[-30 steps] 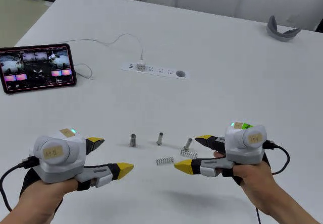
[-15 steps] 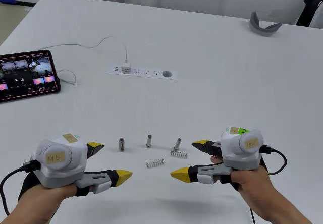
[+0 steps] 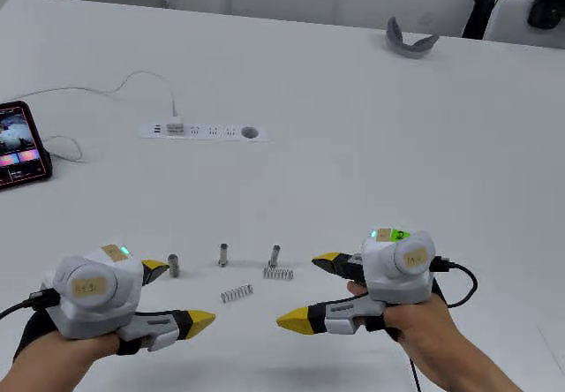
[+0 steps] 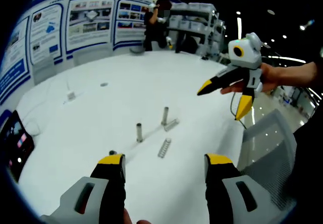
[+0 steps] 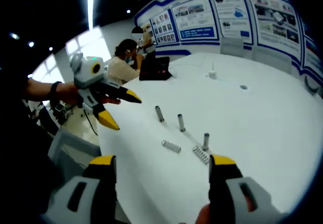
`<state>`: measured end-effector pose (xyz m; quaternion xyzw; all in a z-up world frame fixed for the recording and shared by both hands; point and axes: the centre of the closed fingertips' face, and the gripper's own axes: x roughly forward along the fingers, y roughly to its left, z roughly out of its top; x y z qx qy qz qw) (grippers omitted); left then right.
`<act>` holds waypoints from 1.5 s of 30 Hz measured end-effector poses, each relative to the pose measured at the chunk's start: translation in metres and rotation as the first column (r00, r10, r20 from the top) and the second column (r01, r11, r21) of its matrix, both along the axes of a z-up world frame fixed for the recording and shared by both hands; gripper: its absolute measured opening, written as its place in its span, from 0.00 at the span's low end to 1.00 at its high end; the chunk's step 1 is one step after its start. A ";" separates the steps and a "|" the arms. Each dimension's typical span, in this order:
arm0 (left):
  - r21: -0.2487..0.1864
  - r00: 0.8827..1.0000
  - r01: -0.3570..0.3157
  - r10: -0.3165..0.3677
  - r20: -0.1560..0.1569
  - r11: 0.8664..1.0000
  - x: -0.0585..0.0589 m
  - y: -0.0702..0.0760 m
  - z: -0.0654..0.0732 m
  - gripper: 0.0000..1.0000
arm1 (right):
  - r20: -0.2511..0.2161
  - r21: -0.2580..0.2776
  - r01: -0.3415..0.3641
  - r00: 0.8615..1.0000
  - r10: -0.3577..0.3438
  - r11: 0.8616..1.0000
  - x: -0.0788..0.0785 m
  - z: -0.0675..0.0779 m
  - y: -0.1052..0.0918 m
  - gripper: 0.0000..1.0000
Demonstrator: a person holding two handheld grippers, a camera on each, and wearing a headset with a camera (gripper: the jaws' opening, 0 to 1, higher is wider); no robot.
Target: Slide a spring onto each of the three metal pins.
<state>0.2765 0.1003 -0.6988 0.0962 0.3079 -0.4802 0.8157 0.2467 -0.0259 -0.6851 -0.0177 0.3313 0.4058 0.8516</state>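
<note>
Across the broad white table (image 3: 371,145), the white power strip (image 3: 203,131) sits well away, so nothing blocks us. Our left gripper (image 3: 184,293) and right gripper (image 3: 300,290) both gape empty, turned toward each other. Between them stand the left metal pin (image 3: 173,266), seemingly wearing a spring already, and the bare middle pin (image 3: 223,254) and right pin (image 3: 274,255). One silver coil spring (image 3: 278,274) lies flat, crosswise, just beside the right pin, nearer our right gripper; the other spring (image 3: 237,293) lies slanted near the middle.

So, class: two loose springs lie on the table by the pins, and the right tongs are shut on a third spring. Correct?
No. The right tongs are open and hold nothing, as the right gripper view shows. Two loose springs do lie on the table by the pins.
</note>
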 end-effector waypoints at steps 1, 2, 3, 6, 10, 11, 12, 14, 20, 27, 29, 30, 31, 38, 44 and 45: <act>0.006 1.000 0.012 -0.012 -0.001 1.000 -0.001 -0.004 -0.002 0.65 | -0.003 0.003 0.006 1.000 -0.006 1.000 -0.002 0.000 -0.001 0.77; 0.010 1.000 0.018 -0.018 -0.001 1.000 -0.001 -0.006 -0.003 0.65 | -0.005 0.005 0.013 1.000 -0.013 1.000 -0.002 0.000 -0.003 0.77; 0.012 1.000 0.025 -0.025 -0.003 1.000 -0.001 -0.009 -0.004 0.64 | -0.003 0.006 0.021 1.000 -0.021 1.000 -0.003 0.001 -0.004 0.77; 0.014 0.999 0.038 -0.038 -0.011 0.999 -0.001 -0.015 -0.007 0.64 | -0.008 0.011 0.037 0.999 -0.037 0.999 -0.005 0.001 -0.006 0.78; 0.025 0.998 0.061 -0.061 -0.019 0.998 -0.001 -0.022 -0.013 0.63 | -0.013 0.018 0.054 0.998 -0.054 0.998 -0.009 0.000 -0.008 0.79; 0.028 0.998 0.063 -0.062 -0.021 0.998 -0.001 -0.023 -0.015 0.62 | -0.015 0.020 0.057 0.998 -0.057 0.998 -0.010 0.000 -0.008 0.79; 0.032 0.998 0.063 -0.062 -0.024 0.998 0.000 -0.024 -0.016 0.61 | -0.015 0.020 0.059 0.998 -0.058 0.998 -0.010 0.000 -0.008 0.79; 0.040 0.998 0.066 -0.065 -0.026 0.997 0.001 -0.026 -0.019 0.60 | -0.017 0.022 0.061 0.998 -0.061 0.998 -0.012 0.000 -0.008 0.79; 0.052 0.996 0.078 -0.076 -0.037 0.996 0.001 -0.032 -0.027 0.59 | -0.022 0.048 0.084 0.996 -0.083 0.995 -0.012 0.001 -0.009 0.80; 0.059 0.995 0.086 -0.083 -0.049 0.995 0.001 -0.038 -0.034 0.57 | -0.027 0.054 0.089 0.996 -0.088 0.995 -0.013 0.000 -0.010 0.80; 0.061 0.995 0.086 -0.083 -0.051 0.994 0.001 -0.039 -0.037 0.56 | -0.029 0.056 0.090 0.996 -0.088 0.994 -0.014 0.000 -0.009 0.80; 0.061 0.995 0.085 -0.082 -0.054 0.994 0.001 -0.040 -0.038 0.55 | -0.029 0.056 0.090 0.996 -0.088 0.994 -0.015 0.000 -0.009 0.80; 0.064 0.995 0.085 -0.081 -0.057 0.994 0.001 -0.040 -0.041 0.54 | -0.030 0.056 0.091 0.996 -0.089 0.994 -0.015 -0.001 -0.008 0.80; 0.085 0.994 0.089 -0.083 -0.075 0.992 0.001 -0.042 -0.056 0.51 | -0.030 0.055 0.087 0.996 -0.085 0.995 -0.016 0.001 -0.008 0.80; 0.093 0.994 0.085 -0.078 -0.080 0.992 0.002 -0.047 -0.064 0.47 | -0.039 0.057 0.095 0.995 -0.093 0.994 -0.017 -0.001 -0.012 0.80; 0.095 0.994 0.084 -0.077 -0.080 0.992 0.002 -0.047 -0.065 0.47 | -0.039 0.056 0.094 0.995 -0.092 0.994 -0.017 -0.001 -0.012 0.80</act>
